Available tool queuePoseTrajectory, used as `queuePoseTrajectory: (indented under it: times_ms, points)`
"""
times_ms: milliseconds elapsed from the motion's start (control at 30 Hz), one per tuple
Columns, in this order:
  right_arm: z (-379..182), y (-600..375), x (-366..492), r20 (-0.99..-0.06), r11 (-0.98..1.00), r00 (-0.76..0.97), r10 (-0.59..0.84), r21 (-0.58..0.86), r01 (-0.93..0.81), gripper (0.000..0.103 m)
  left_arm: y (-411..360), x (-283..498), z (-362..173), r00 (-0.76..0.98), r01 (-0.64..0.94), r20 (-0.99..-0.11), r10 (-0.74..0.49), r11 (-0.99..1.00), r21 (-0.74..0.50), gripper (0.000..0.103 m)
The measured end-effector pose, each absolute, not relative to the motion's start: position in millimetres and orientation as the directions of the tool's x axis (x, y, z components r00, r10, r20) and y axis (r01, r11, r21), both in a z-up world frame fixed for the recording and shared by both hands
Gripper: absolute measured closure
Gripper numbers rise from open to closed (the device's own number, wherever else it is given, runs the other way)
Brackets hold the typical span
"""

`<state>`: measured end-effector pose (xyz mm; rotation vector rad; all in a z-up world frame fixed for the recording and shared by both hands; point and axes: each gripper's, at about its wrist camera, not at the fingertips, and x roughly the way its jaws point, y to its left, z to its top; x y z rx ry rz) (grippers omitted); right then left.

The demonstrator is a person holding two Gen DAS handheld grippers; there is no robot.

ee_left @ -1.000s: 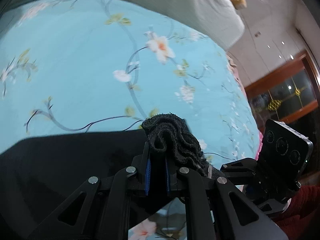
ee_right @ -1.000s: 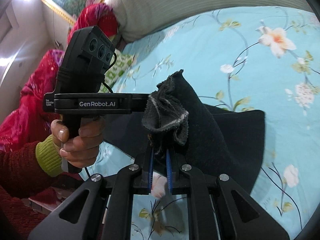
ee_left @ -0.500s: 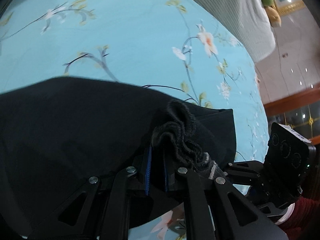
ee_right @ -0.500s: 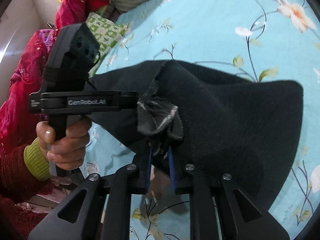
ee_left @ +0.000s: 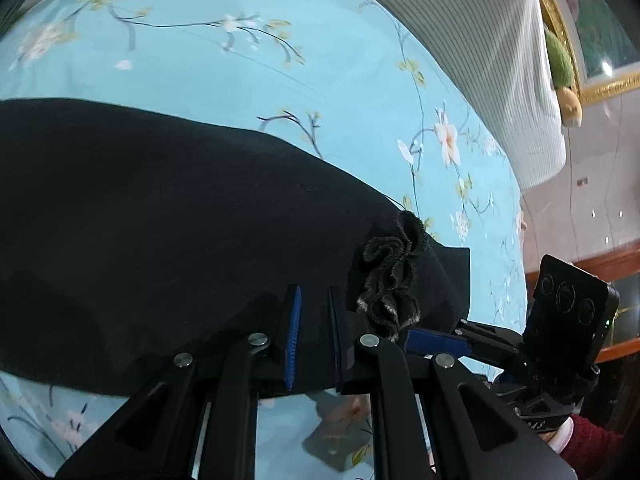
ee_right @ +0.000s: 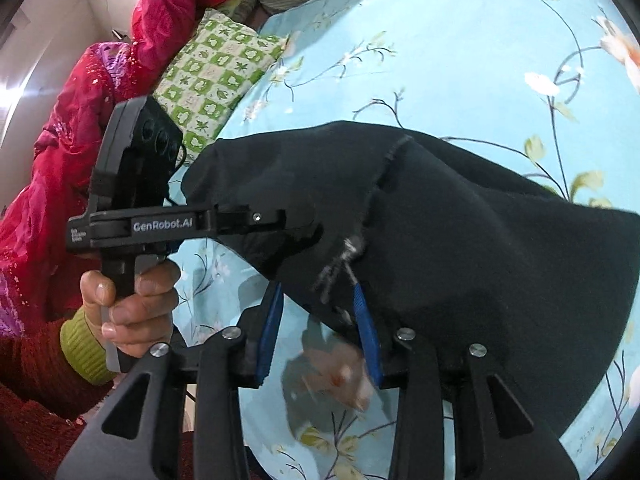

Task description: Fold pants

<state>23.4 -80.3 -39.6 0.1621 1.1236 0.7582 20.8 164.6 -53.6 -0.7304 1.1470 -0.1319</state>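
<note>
The pants (ee_left: 168, 220) lie spread on the bed (ee_left: 248, 76), a black slab filling the left and middle of my left view and the middle and right of my right view. The folded layer sits on top, its ruffled hem (ee_left: 390, 280) bunched low and right of centre in the left view.

My left gripper (ee_left: 314, 334) stands a little apart at the fingers, with a narrow gap between the blue pads and no cloth pinched that I can see; the hem sits just beside its right finger. My right gripper (ee_right: 318, 332) is spread wide, fingers well apart, the cloth edge draped over the tip of the right-hand finger (ee_right: 362, 320) but not clamped. So I judge both grippers have let go and the fold is laid down.

What worries me:
- The frayed threads (ee_right: 340, 260) by my right gripper could snag on the pad as I pull back, dragging the top layer askew.
- The hem beside my left gripper is crumpled, not flat. If I leave it, the fold will sit lumpy and the edges will not match.
- My two grippers sit close together, so a careless withdrawal could knock one against the other or catch the cloth.
</note>
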Motion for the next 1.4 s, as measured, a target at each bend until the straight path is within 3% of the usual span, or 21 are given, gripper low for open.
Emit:
queuePoseTrajectory:
  times_ms: [533,1000,1200,1300,1400]
  points:
    - [-25.9,-51.8,34.6,-0.757,0.726,0.193,0.625,0.472,-0.500,0.065,196.0,-19.7,-59.0,0.470,-0.406,-0.790,-0.394,0.698,-0.590,0.079]
    - [-20.1,-26.6,52.8,-0.743,0.622,0.080,0.665,0.491,-0.610,0.064,223.1,-101.7,-28.7,0.561,-0.635,-0.805,-0.193,0.522,-0.569,0.064]
    - [-15.3,-4.4,67.6,-0.759,0.610,0.075,0.647,0.457,-0.647,0.060,242.0,-122.7,-31.8,0.573,-0.685,-0.810,-0.127,0.470,-0.558,0.063]
    - [-14.2,13.0,76.1,-0.777,0.602,0.067,0.626,0.427,-0.675,0.060,256.1,-127.8,-37.9,0.580,-0.696,-0.806,-0.116,0.445,-0.564,0.052]
    - [-12.3,34.8,86.2,-0.788,0.592,0.060,0.613,0.407,-0.696,0.060,277.5,-133.4,-46.6,0.571,-0.719,-0.813,-0.111,0.409,-0.561,0.052]
